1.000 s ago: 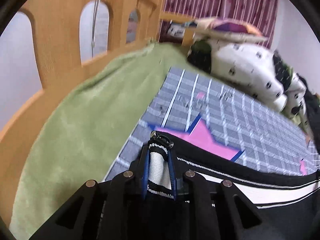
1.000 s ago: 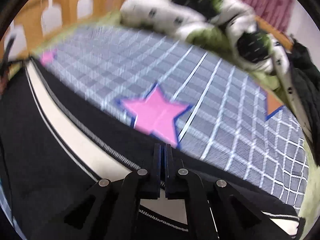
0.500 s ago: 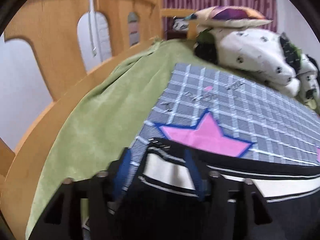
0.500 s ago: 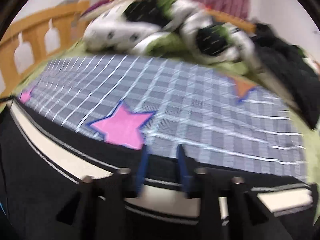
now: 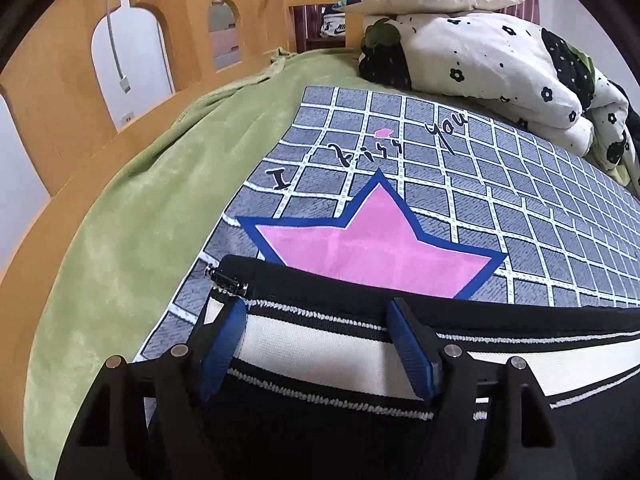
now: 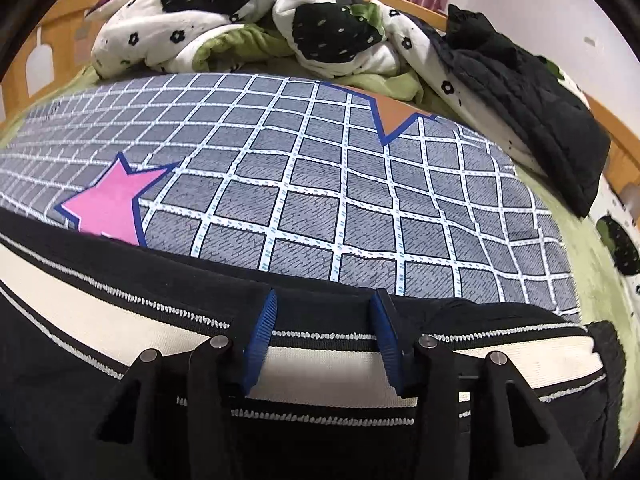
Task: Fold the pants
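Black pants with a cream side stripe (image 5: 320, 354) lie flat along the near edge of a grey checked mat (image 5: 480, 200) on the bed. A metal zipper pull (image 5: 228, 280) shows at their left end. My left gripper (image 5: 316, 312) is open, its blue pads wide apart just above the stripe. In the right wrist view the same pants (image 6: 120, 320) stretch across the bottom. My right gripper (image 6: 324, 304) is open too, its pads straddling the stripe near the pants' right end.
A pink star (image 5: 368, 248) is printed on the mat. A green blanket (image 5: 120, 240) covers the bed, with a wooden rail (image 5: 52, 80) on the left. A bundled white flowered quilt (image 6: 240, 20) and a black jacket (image 6: 528, 100) lie at the back.
Both grippers were shut on the pants' edge a second ago. Both have opened and let the pants drop flat onto the mat.
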`<state>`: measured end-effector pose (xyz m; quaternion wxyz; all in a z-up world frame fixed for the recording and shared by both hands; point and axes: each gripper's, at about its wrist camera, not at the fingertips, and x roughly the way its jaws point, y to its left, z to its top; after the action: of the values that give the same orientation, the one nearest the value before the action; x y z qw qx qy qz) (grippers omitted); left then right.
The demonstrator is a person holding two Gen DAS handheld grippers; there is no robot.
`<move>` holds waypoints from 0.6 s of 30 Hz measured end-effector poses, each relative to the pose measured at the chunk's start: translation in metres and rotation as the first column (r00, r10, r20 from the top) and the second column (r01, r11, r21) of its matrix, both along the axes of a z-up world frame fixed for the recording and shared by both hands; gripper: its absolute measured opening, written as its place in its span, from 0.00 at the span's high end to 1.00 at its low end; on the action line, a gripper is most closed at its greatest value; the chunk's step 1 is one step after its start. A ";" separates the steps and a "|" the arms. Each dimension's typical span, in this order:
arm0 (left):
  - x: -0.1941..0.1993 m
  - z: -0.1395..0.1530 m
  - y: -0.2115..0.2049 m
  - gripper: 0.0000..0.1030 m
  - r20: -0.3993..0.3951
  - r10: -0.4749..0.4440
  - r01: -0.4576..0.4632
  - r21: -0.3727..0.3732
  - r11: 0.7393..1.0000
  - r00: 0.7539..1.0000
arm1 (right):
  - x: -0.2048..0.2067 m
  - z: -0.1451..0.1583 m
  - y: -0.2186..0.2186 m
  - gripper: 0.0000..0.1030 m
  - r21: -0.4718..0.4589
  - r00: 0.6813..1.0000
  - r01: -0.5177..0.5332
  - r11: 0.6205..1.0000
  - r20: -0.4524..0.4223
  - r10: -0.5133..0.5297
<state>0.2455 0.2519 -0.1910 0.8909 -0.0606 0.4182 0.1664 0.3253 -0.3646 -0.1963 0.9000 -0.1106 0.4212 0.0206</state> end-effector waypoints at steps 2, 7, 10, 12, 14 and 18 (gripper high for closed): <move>-0.014 0.012 -0.004 0.31 -0.007 0.010 -0.010 -0.019 1.000 1.000 | -0.003 0.003 -0.003 0.54 0.023 1.000 0.018 1.000 -0.003 -0.018; -0.068 0.058 -0.026 0.31 0.052 -0.013 0.013 0.003 1.000 0.999 | -0.053 0.038 -0.016 0.54 0.130 0.989 0.145 0.981 0.019 -0.148; -0.110 0.090 -0.040 0.31 0.113 -0.024 0.030 -0.050 0.998 0.993 | -0.095 0.063 -0.012 0.54 0.077 0.982 0.180 0.981 0.043 -0.184; -0.131 0.111 -0.051 0.31 0.143 -0.042 0.055 -0.084 0.995 0.989 | -0.122 0.081 -0.007 0.53 0.073 0.983 0.163 0.984 0.069 -0.168; -0.155 0.137 -0.068 0.31 0.191 -0.072 0.090 -0.088 0.992 0.979 | -0.148 0.101 0.000 0.53 0.071 0.981 0.158 0.985 0.100 -0.164; -0.191 0.179 -0.094 0.31 0.274 -0.094 0.119 -0.074 0.990 0.957 | -0.208 0.162 0.025 0.53 0.082 0.973 0.093 0.992 0.205 -0.108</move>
<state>0.0544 0.1582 -0.0120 0.9436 -0.1002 0.3026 0.0894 0.1177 -0.3394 -0.0339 0.9426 -0.0583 0.3282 -0.0215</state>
